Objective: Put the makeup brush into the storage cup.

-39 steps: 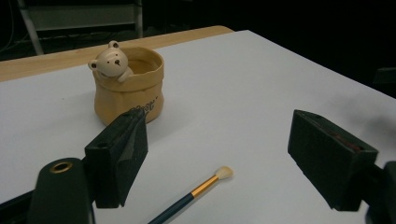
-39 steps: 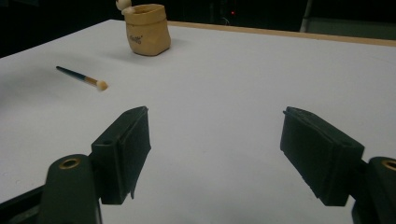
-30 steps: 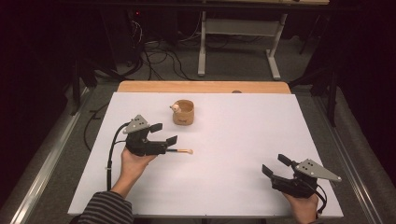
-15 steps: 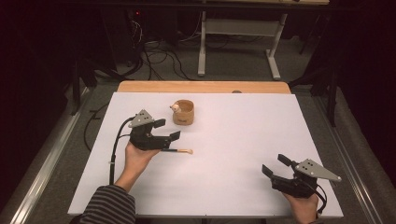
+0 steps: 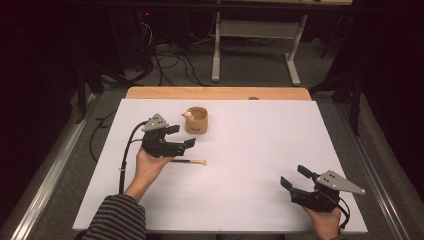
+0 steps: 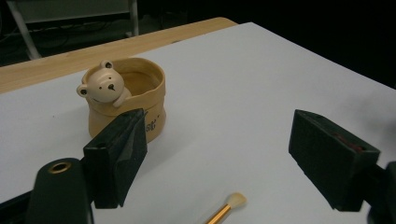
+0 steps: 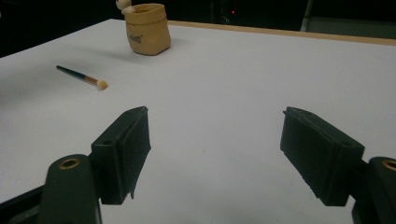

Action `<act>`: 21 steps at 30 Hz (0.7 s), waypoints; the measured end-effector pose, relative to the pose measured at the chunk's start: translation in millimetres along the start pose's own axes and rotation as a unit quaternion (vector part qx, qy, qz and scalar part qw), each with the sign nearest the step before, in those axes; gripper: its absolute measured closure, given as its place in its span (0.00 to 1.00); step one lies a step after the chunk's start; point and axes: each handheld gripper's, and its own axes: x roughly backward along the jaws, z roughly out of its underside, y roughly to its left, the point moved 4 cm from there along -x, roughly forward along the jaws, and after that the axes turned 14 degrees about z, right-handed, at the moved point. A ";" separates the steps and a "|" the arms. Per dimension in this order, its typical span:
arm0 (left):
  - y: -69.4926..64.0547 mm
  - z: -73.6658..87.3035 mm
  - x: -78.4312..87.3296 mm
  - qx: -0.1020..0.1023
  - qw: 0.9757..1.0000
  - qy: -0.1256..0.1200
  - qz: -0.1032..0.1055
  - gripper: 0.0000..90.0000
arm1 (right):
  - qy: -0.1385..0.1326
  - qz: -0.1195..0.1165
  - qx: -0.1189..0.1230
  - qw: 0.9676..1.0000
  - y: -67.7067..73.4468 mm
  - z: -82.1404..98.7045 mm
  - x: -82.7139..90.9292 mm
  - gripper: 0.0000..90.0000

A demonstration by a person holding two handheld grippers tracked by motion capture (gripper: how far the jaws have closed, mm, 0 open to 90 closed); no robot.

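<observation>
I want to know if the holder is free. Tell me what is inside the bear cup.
The bear cup shows a bare inner wall and nothing sticking out; its bottom is hidden by the front rim and bear head. The brush lies outside on the table.

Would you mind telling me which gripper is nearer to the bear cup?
Left. The left gripper hovers just in front of the bear cup, jaws open; the right gripper sits far off by the table's near right corner.

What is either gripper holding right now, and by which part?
Nothing. The left gripper and right gripper are both open; the brush lies on the table.
</observation>
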 end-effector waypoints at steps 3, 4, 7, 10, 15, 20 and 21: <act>0.8 -1.0 -0.6 -0.001 1.000 0.007 -0.003 0.22 | 0.000 0.001 0.000 1.000 0.0 0.0 0.0 0.28; 1.0 -1.4 -0.8 -0.002 1.000 0.009 -0.003 0.22 | 0.000 0.001 -0.001 1.000 -0.2 0.0 0.2 0.28; 2.0 -2.5 -1.5 0.001 1.000 0.015 -0.003 0.22 | 0.000 0.002 0.000 1.000 -0.3 0.0 0.2 0.28; 3.2 -3.1 -2.2 0.000 1.000 0.020 -0.008 0.22 | 0.000 0.002 0.000 1.000 -0.1 -0.1 0.2 0.28; 5.3 -3.5 -4.1 0.001 0.999 0.031 -0.012 0.20 | -0.001 0.002 0.000 1.000 -0.6 -0.1 0.1 0.28; 7.5 -3.7 -6.5 0.005 0.999 0.051 -0.017 0.19 | -0.001 0.002 0.000 1.000 -0.3 -0.1 0.2 0.28; 8.1 -3.7 -6.6 0.005 0.998 0.060 -0.017 0.19 | -0.001 0.002 0.000 1.000 -0.4 -0.1 0.2 0.28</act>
